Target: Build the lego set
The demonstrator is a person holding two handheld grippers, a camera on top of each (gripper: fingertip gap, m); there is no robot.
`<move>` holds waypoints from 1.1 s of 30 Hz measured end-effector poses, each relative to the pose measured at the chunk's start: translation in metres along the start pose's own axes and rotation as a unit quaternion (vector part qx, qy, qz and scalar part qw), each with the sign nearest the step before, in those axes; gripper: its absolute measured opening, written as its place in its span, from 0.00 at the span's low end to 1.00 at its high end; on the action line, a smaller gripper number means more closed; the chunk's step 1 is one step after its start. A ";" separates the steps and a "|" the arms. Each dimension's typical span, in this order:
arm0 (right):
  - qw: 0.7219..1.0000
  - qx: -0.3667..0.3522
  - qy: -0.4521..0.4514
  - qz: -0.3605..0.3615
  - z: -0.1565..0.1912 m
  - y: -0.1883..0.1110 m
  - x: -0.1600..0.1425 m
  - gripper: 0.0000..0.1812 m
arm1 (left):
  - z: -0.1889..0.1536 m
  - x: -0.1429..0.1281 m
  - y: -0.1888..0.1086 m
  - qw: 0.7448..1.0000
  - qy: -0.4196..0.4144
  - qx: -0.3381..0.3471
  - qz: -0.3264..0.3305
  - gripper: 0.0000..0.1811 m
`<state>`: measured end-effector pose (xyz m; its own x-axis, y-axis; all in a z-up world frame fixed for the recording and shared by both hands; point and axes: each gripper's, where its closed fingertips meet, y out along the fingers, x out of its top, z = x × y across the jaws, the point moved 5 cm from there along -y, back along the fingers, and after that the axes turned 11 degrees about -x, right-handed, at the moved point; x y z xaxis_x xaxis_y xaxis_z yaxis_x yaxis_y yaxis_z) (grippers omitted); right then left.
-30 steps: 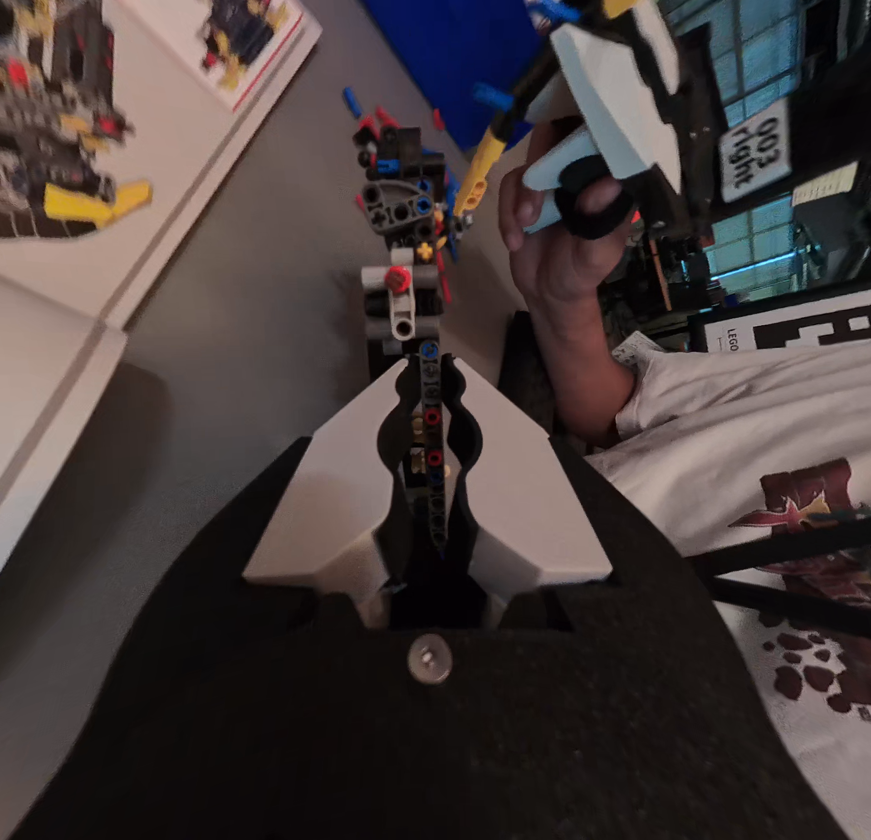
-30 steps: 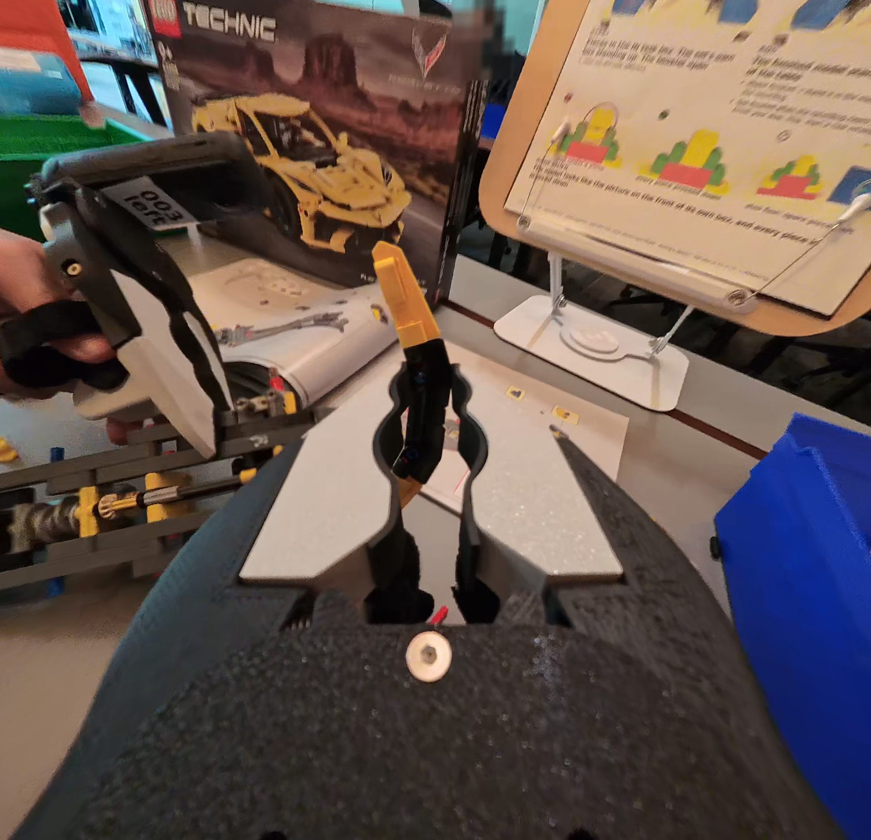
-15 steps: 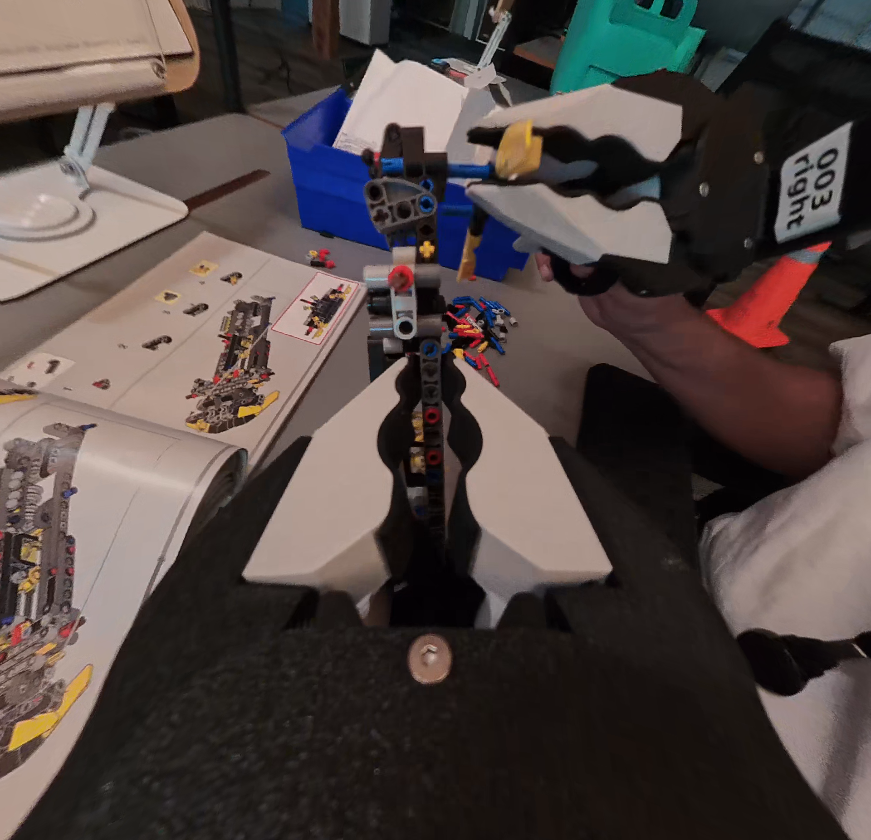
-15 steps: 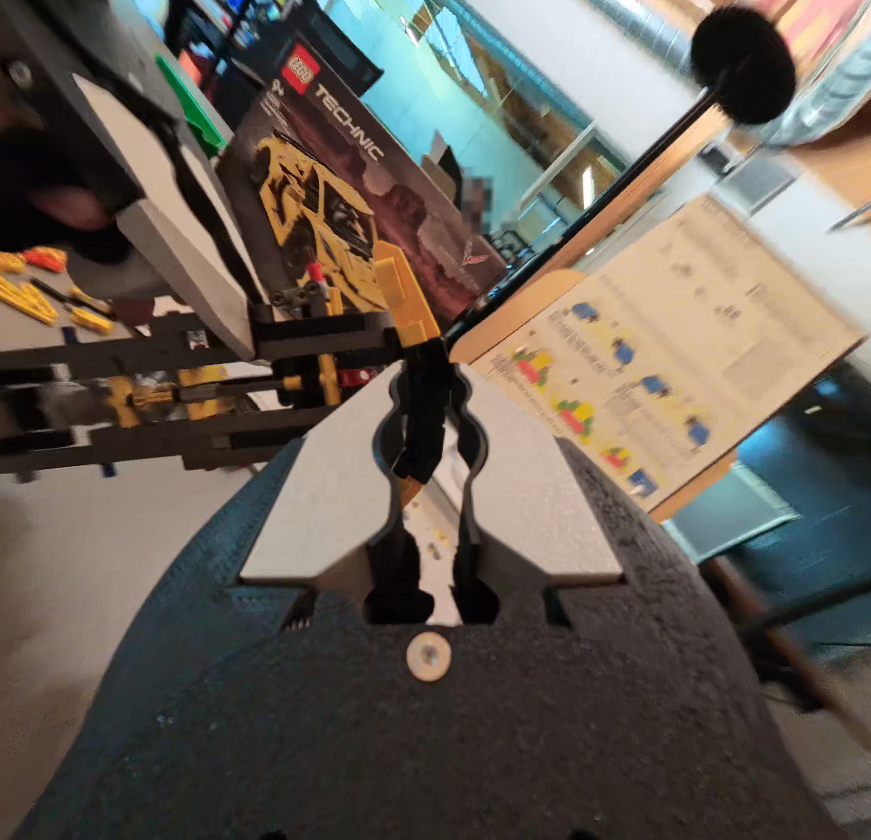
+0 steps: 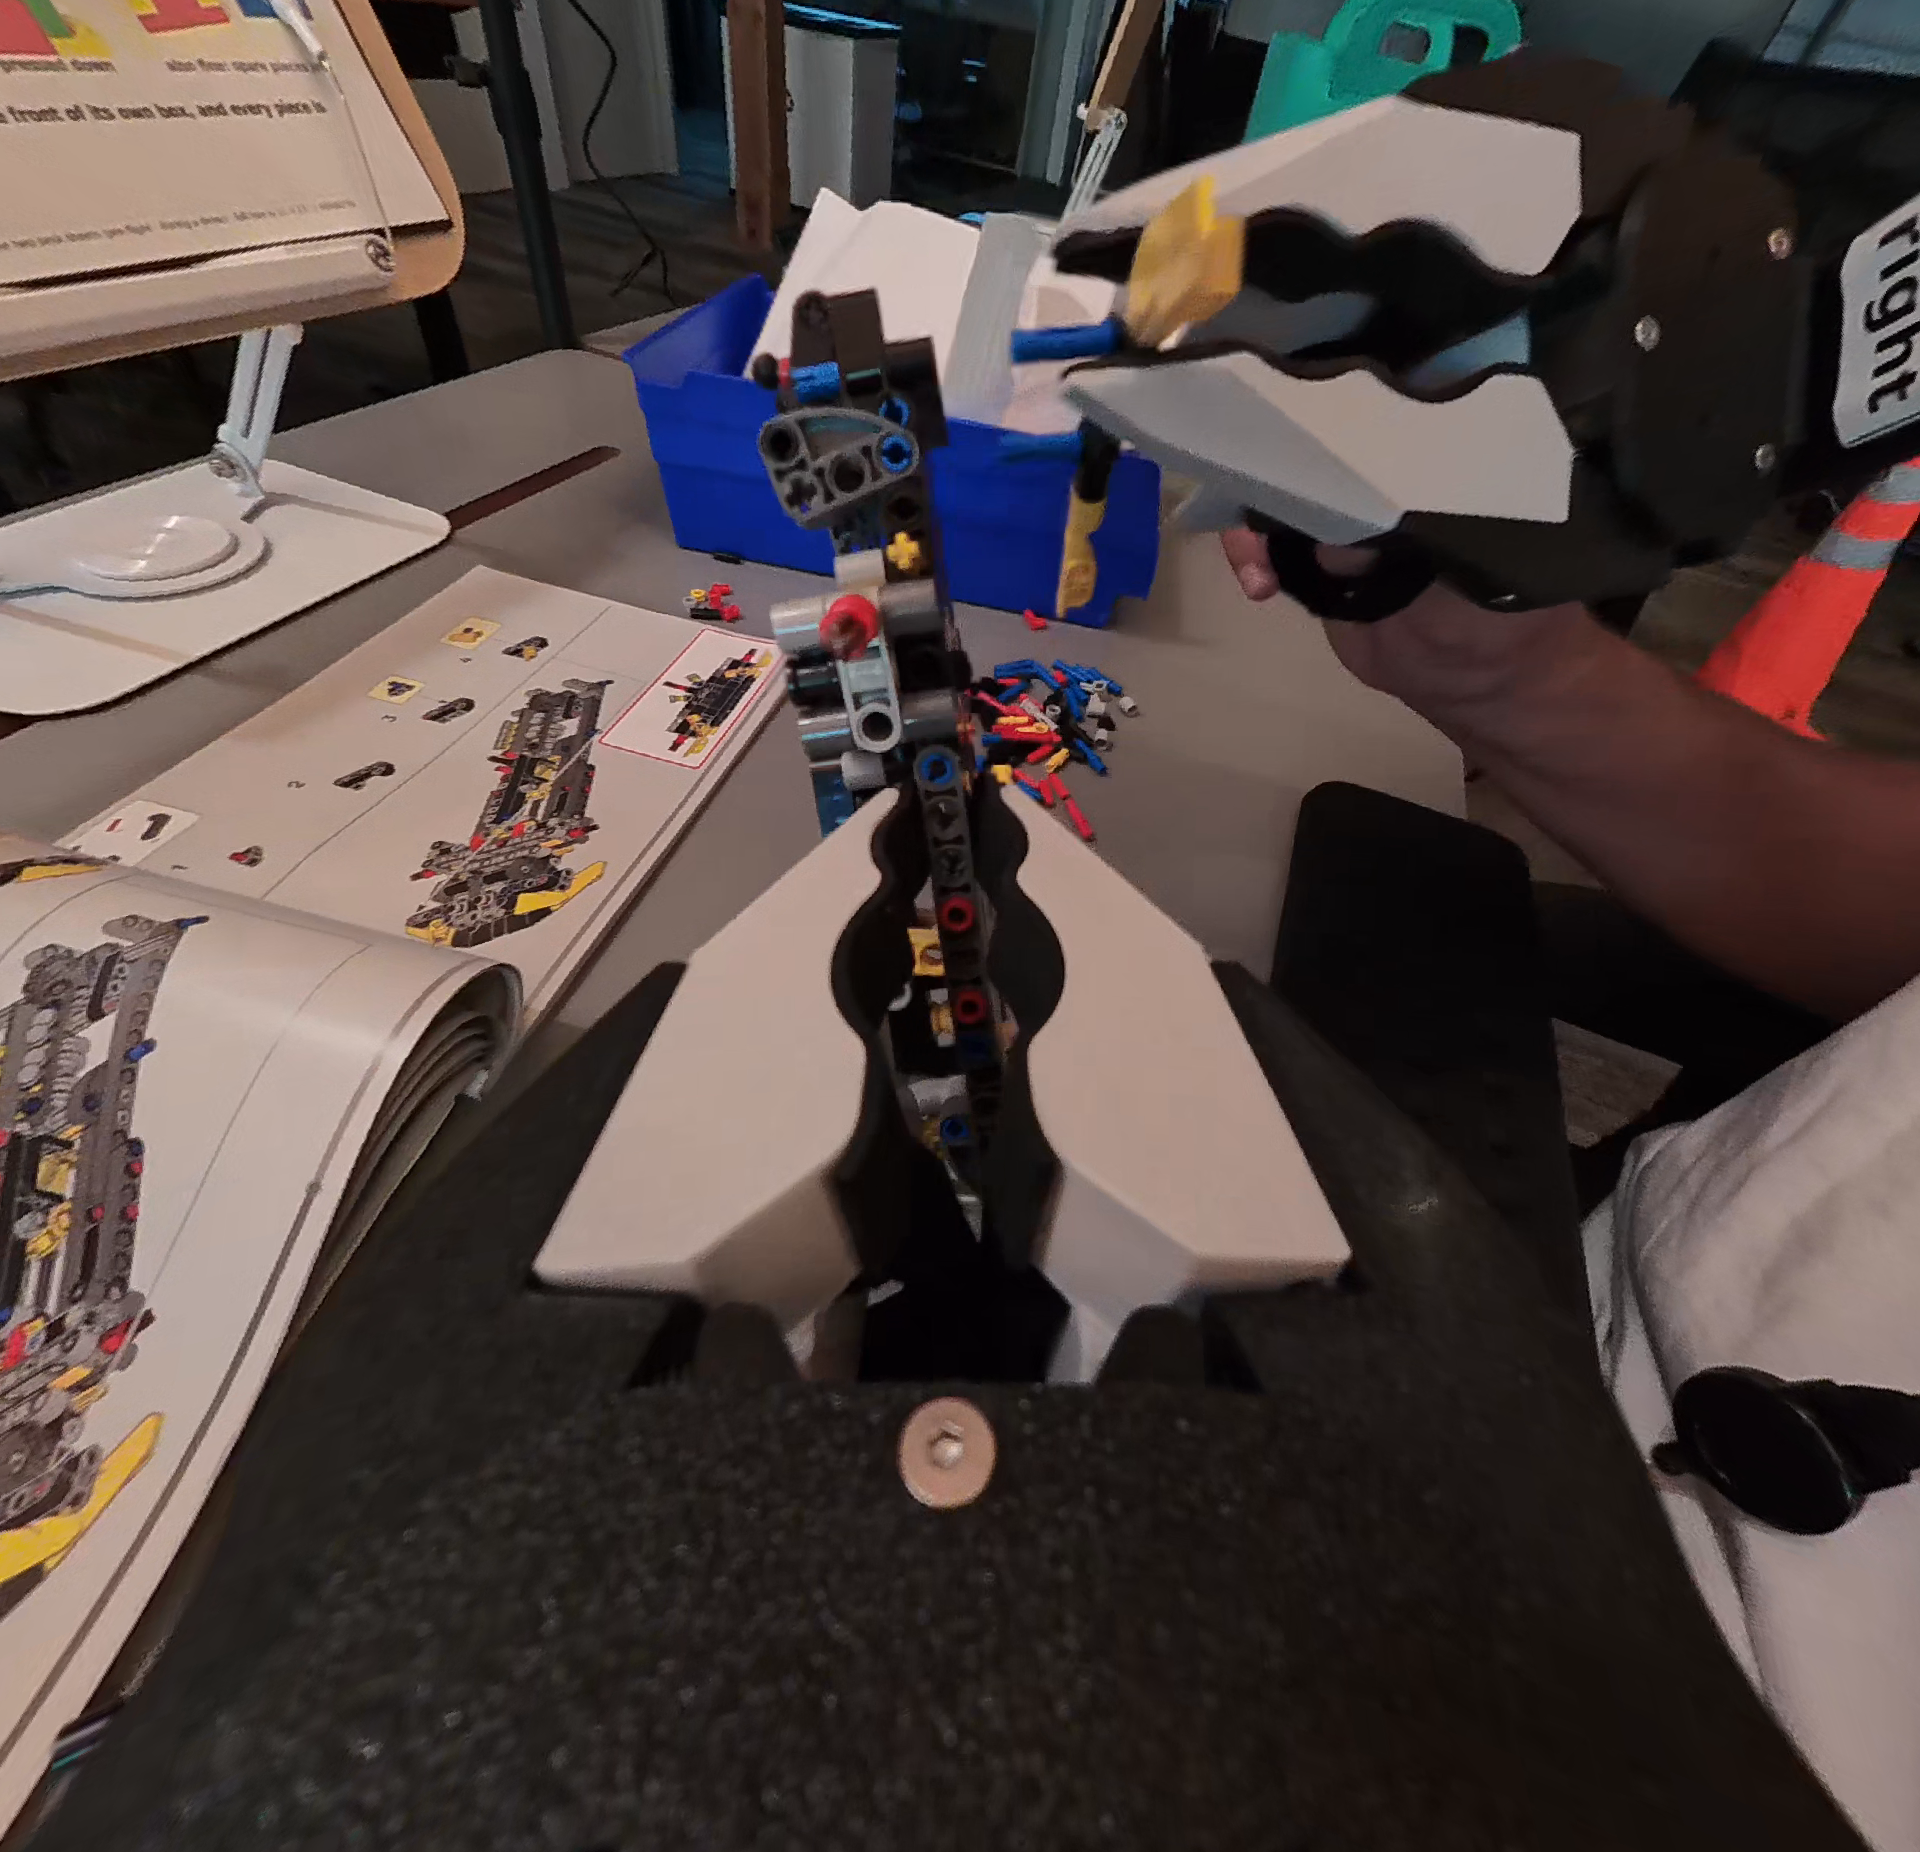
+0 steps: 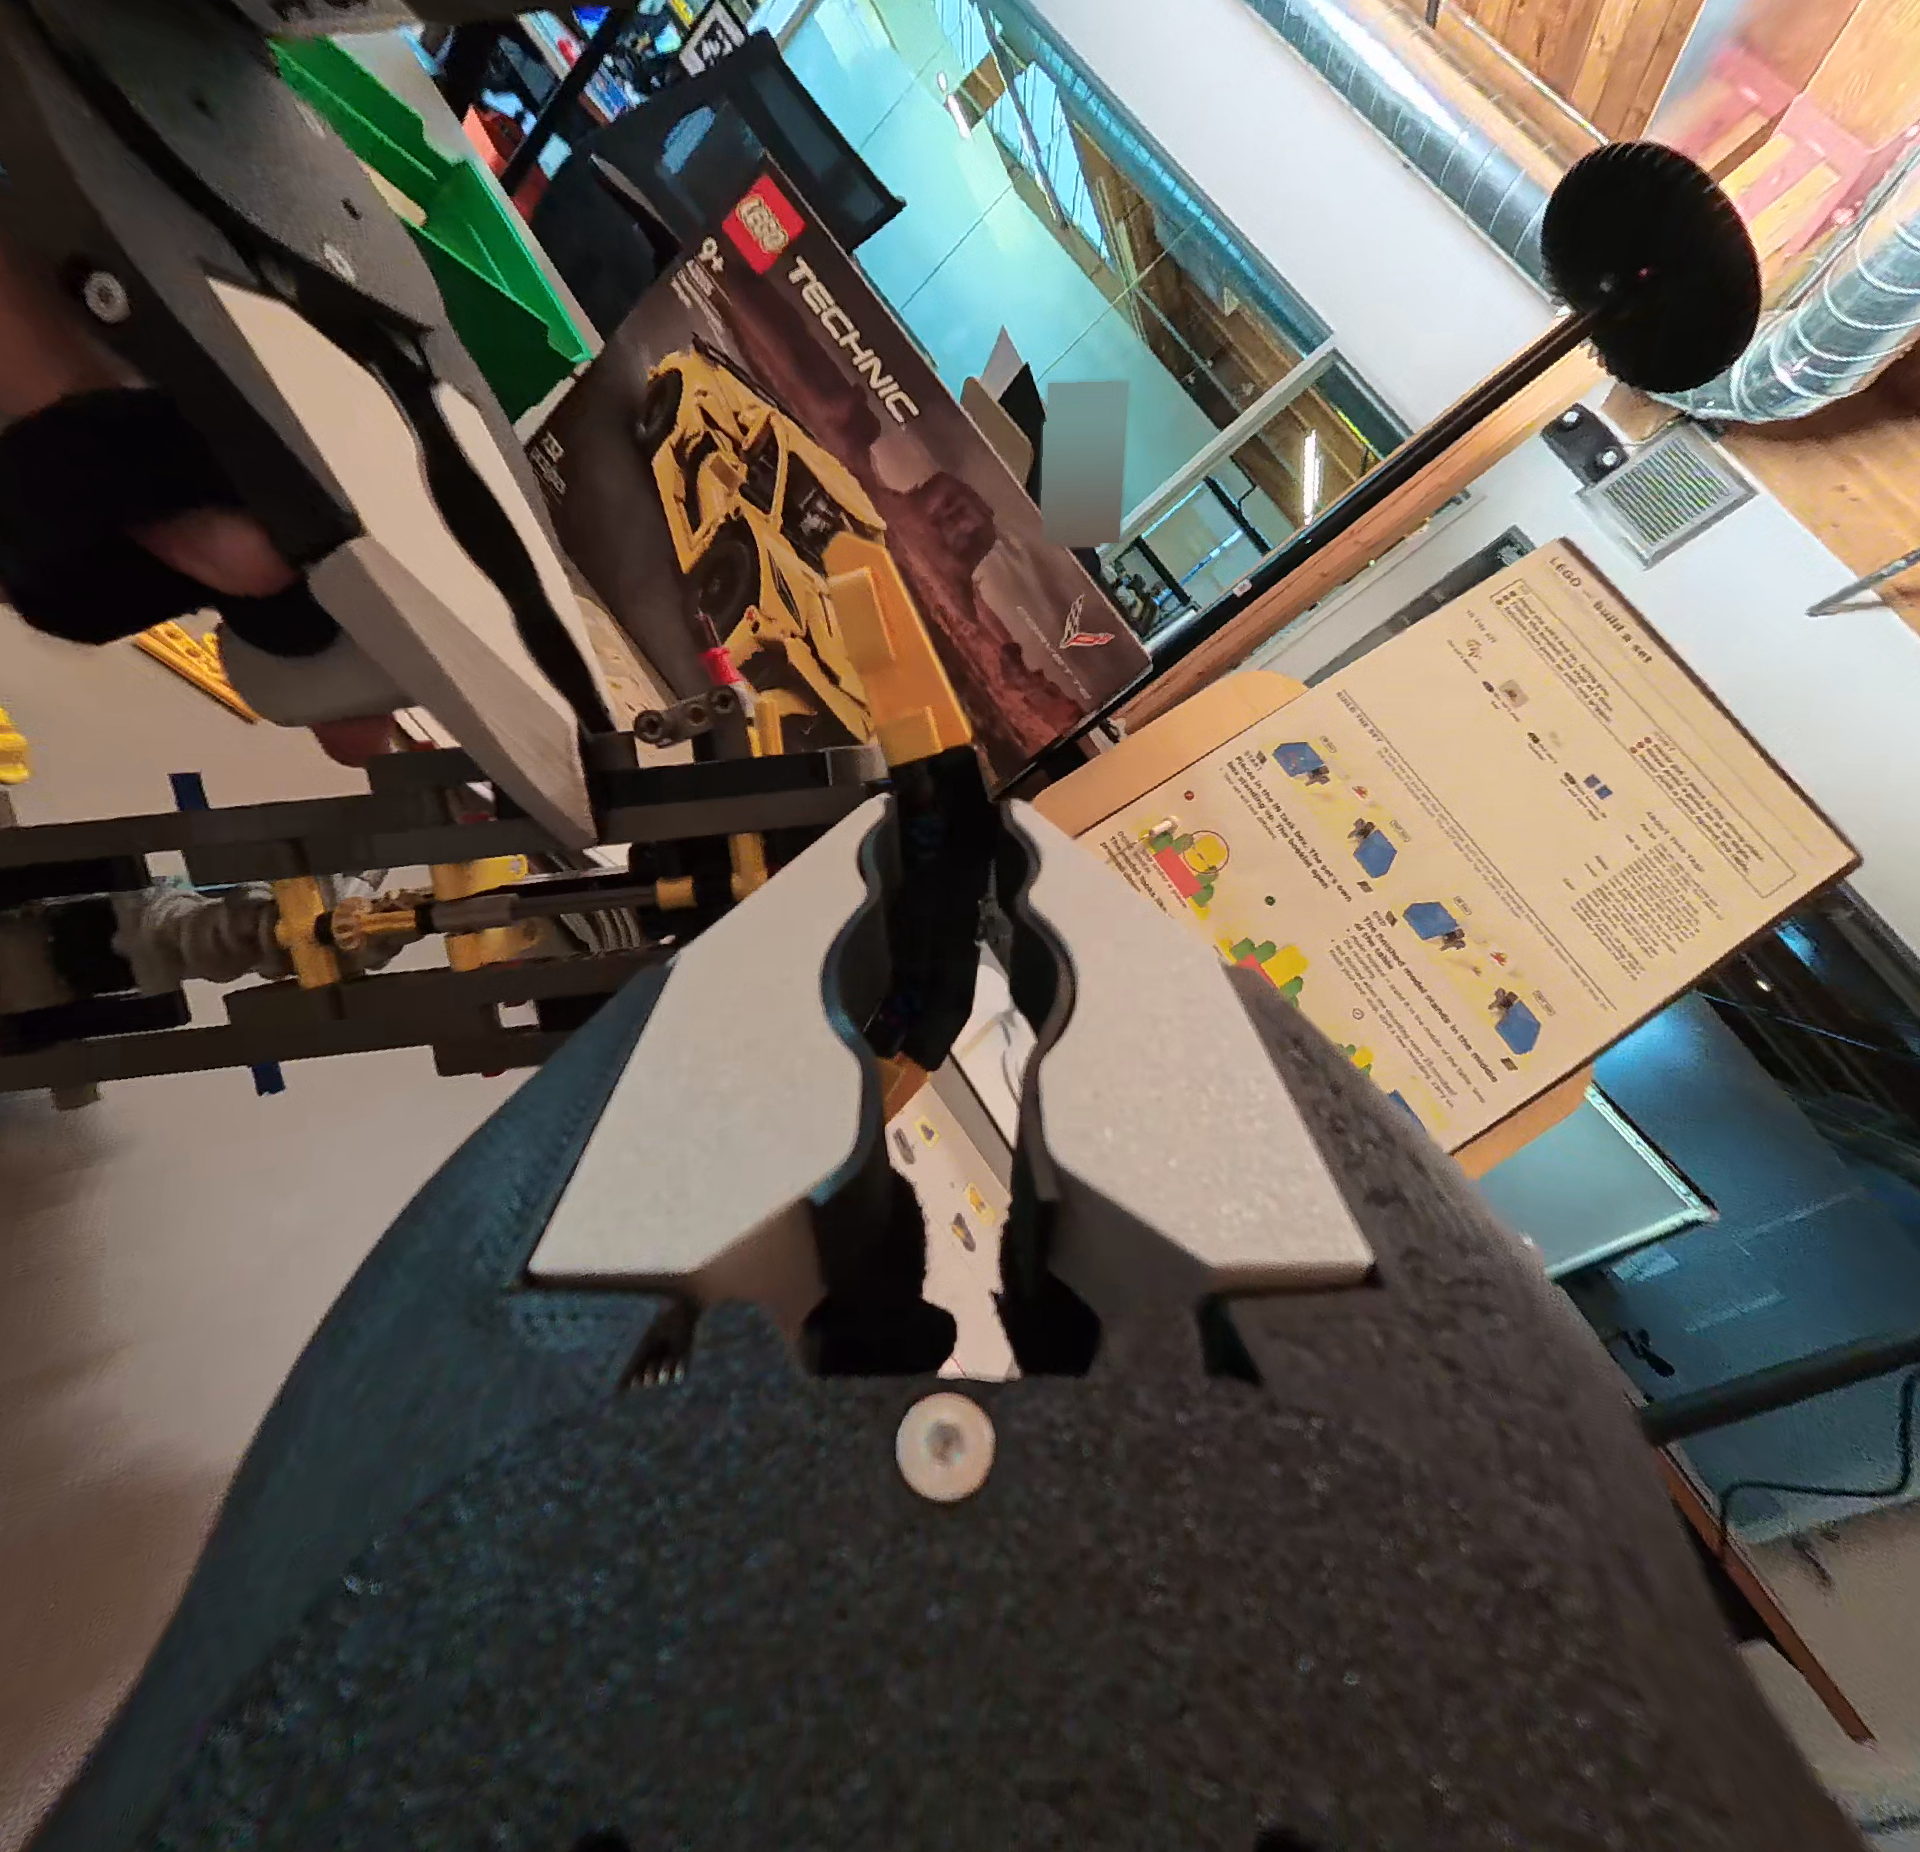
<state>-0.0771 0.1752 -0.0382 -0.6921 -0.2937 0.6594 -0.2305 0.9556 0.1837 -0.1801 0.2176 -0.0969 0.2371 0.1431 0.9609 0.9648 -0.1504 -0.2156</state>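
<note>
Left wrist view: my left gripper (image 5: 951, 815) is clamped on the long chassis assembly (image 5: 883, 576), held above the grey table (image 5: 499, 431), instruction booklet (image 5: 312, 867) beneath. My right gripper (image 6: 945, 815) pinches a black-and-yellow piece (image 6: 914, 680), its tip at the chassis end; contact unclear.

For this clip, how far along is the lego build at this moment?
Partly built: the left hand-held gripper is shut on a long dark chassis assembly already carrying many beams, pins and axles. In hand: the right hand-held gripper is shut on a yellow-and-black piece, held beside the assembly's end. Left: a pile of loose pins lies on the table and the instruction booklet lies open.
</note>
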 end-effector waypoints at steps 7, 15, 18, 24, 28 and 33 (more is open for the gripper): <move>1.000 0.030 -0.001 0.006 -0.002 0.007 0.006 0.09 | -0.015 -0.002 -0.006 1.000 0.015 -0.005 -0.024 0.04; 0.996 0.077 -0.052 -0.004 0.003 0.003 0.027 0.08 | -0.031 -0.011 -0.018 0.999 0.016 -0.016 -0.041 0.04; 0.994 0.091 -0.068 -0.009 0.006 0.002 0.036 0.08 | -0.035 -0.012 -0.020 0.999 0.021 -0.020 -0.036 0.04; 0.991 0.101 -0.086 0.000 0.010 -0.001 0.045 0.09 | -0.040 -0.013 -0.025 0.998 0.036 -0.011 -0.043 0.04; 0.990 0.113 -0.081 0.001 0.011 -0.003 0.046 0.09 | -0.043 -0.014 -0.026 0.998 0.038 -0.012 -0.043 0.04; 0.990 0.112 -0.088 0.001 0.010 -0.006 0.047 0.08 | -0.044 -0.015 -0.030 0.998 0.032 -0.015 -0.055 0.04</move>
<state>-0.1155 0.1555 -0.0158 -0.7968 -0.3104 0.5184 -0.3607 0.9327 0.0039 -0.2179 0.1765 -0.0975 0.1219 0.0972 0.9878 0.9806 -0.1658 -0.1047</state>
